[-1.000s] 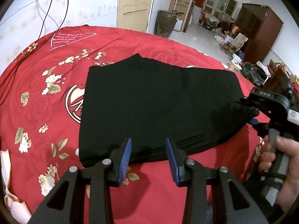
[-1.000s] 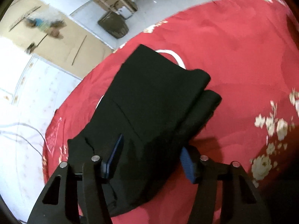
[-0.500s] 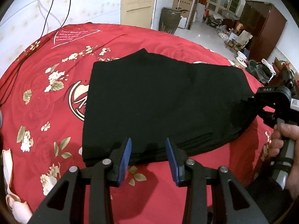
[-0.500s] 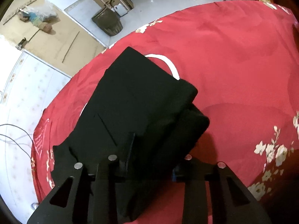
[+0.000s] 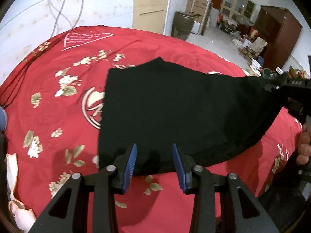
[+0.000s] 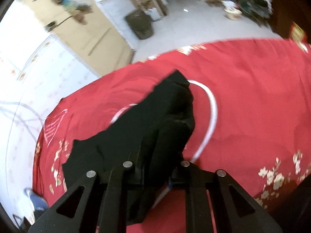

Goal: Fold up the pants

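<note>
Watching from the side: the black pants (image 5: 175, 112) are already folded into a wide slab on the red flowered bedspread (image 5: 58, 116), so this looks like the start of another fold.

Over on the left, the left gripper (image 5: 153, 165) hangs just at the near hem with its blue pads (image 5: 130, 165) spread apart and nothing pinched. The cloth edge sits right ahead of and slightly between the fingers, not gripped. My guess is it's parked there to pin or catch that side once the other end comes over.

Moving right, the right gripper (image 6: 155, 165) has a thick bunch of the pants' right end between its jaws, which are closing on it, and that end is pulled up off the bed, stretched taut toward the tool. From the left camera you can see the person's hand (image 5: 304, 147) on its handle. Grabbing at the edge like that makes sense if you want to carry that end across.
</note>
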{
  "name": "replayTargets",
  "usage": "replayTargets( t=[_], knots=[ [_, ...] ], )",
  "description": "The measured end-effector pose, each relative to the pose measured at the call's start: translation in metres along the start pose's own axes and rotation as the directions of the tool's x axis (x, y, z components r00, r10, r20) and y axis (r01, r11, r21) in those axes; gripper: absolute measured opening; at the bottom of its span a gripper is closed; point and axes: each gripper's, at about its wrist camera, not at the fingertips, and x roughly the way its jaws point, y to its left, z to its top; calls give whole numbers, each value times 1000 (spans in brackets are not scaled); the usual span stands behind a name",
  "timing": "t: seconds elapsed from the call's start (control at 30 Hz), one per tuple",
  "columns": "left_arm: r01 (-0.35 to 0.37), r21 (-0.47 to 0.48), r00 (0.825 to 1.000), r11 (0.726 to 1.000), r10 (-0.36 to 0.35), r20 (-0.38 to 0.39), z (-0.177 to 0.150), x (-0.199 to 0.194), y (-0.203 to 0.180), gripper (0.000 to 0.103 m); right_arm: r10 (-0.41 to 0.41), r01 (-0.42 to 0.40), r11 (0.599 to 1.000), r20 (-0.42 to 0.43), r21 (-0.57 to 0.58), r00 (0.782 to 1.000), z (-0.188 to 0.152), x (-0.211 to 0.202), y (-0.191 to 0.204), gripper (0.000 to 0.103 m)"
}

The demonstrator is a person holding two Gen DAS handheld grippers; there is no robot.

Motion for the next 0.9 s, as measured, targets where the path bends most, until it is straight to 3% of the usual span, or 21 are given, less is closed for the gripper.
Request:
replayTargets(
  t=[0.13,0.3,0.5,0.7,0.8,0.9],
  knots=[
    [-13,-61,1000,998,14,15,3,-5,22,41,57,-55,990,15,-127,998,4,-11,39,15],
    [-34,-138,999,990,38,28,7,-11,48,41,128,-124,943,-8,-308,992,-11,-19,93,15],
    [-57,-232,997,971,69,42,10,-17,75,41,179,-240,831,-167,-502,970,-56,1,153,15],
    [-78,-298,996,951,90,26,9,-13,95,41,120,-301,738,-321,-604,939,-116,44,182,15],
    [-80,-329,995,941,92,23,8,-12,104,41,77,-303,723,-364,-621,928,-131,65,182,17],
    [-84,-347,995,934,99,26,9,-13,109,41,92,-324,747,-393,-580,915,-131,73,177,23]
  ],
)
